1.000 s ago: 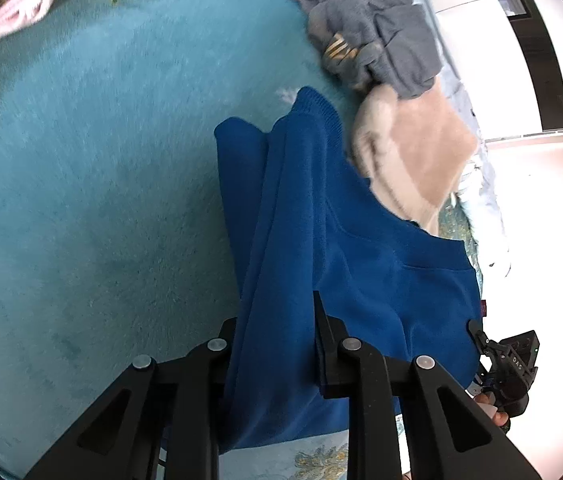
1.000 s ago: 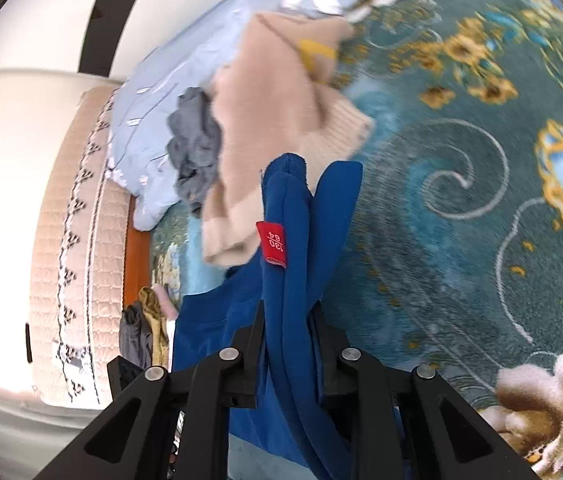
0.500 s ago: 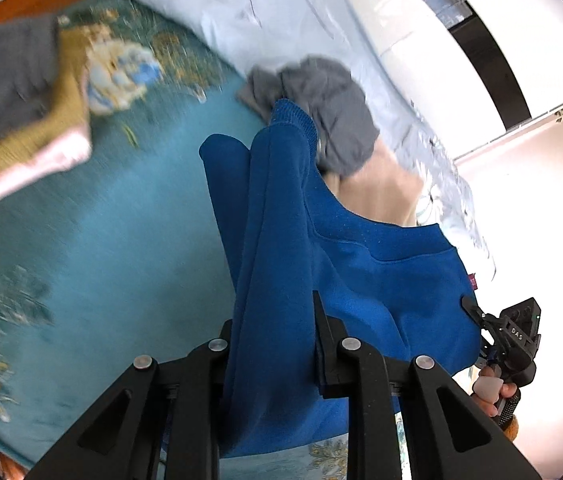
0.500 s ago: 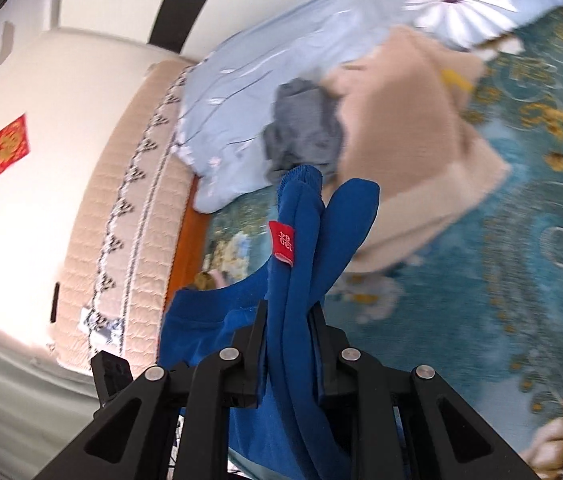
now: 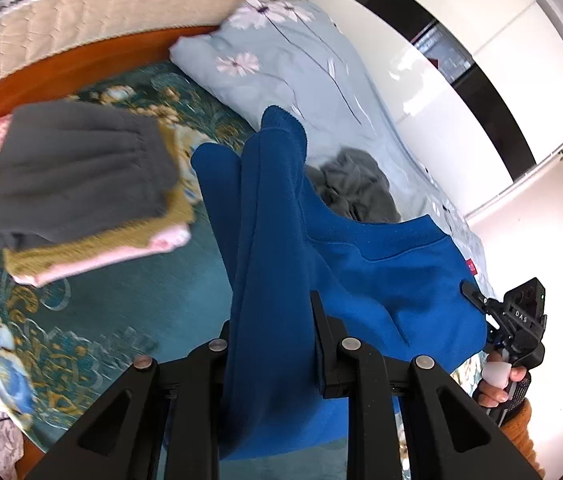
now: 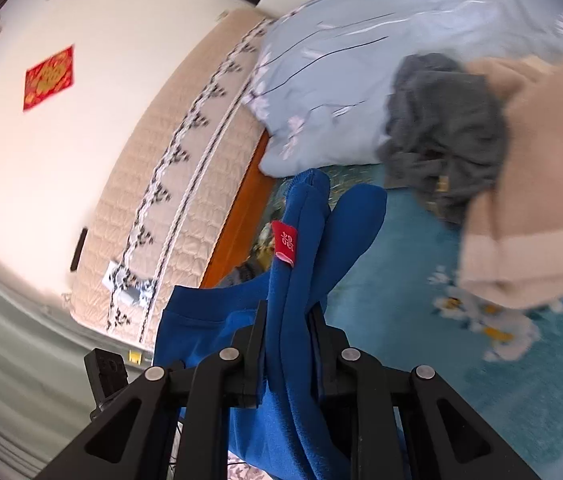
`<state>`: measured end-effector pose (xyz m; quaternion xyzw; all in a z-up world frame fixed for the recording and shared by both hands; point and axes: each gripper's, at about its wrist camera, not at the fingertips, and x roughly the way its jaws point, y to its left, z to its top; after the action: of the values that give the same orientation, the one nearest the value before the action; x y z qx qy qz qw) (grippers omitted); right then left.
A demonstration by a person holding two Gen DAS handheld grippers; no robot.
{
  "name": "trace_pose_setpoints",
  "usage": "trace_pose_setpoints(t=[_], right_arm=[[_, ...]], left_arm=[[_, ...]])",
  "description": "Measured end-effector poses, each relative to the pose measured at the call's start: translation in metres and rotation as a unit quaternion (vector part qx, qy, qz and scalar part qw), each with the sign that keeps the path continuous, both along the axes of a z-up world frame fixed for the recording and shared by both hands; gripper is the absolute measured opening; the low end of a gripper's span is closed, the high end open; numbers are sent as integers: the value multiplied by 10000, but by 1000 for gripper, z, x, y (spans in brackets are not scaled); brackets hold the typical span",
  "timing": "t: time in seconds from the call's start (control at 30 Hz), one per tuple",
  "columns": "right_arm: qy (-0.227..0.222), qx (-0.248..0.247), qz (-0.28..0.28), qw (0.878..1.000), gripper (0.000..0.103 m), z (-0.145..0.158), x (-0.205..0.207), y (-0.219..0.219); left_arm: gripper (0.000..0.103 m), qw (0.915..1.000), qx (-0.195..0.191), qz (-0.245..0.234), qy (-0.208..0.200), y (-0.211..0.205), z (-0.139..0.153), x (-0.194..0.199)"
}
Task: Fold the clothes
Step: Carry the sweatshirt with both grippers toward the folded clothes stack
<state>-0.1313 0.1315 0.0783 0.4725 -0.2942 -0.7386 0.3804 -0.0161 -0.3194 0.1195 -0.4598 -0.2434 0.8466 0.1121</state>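
Both claws have swung w/ the blue sweatshirt (image 5: 361,272) toward the bed's headboard end. Left claw (image 5: 271,332) & right claw (image 6: 287,340) each clamp a bunched edge, garment lifted above bed, prob. to carry it to the folded stack (image 5: 81,196).

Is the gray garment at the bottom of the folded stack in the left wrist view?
No, the gray garment lies on top of the folded stack, with an olive piece and a pink piece beneath it.
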Motion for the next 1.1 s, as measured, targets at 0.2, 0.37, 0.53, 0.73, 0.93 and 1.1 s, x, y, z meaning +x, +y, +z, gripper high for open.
trace_pose_setpoints(t=[0.2, 0.37, 0.53, 0.73, 0.93, 1.1], right_arm=[[250, 124, 403, 9988, 19, 19, -19, -80], [377, 184, 812, 9958, 19, 24, -38, -158], [363, 211, 1274, 9910, 19, 15, -55, -237], [398, 256, 1618, 9857, 18, 0, -73, -306], [542, 458, 1757, 9819, 18, -15, -94, -349], [440, 886, 1657, 9812, 18, -47, -113, -361]], left_arm=[[22, 9991, -9, 328, 275, -62, 9, 3], [22, 9971, -71, 625, 432, -115, 12, 2], [22, 9936, -393, 963, 443, -168, 8, -7], [22, 9882, -447, 1334, 608, -219, -6, -14], [22, 9826, -240, 1646, 821, -248, -31, -19], [23, 9821, -96, 1767, 642, -253, -66, -27]])
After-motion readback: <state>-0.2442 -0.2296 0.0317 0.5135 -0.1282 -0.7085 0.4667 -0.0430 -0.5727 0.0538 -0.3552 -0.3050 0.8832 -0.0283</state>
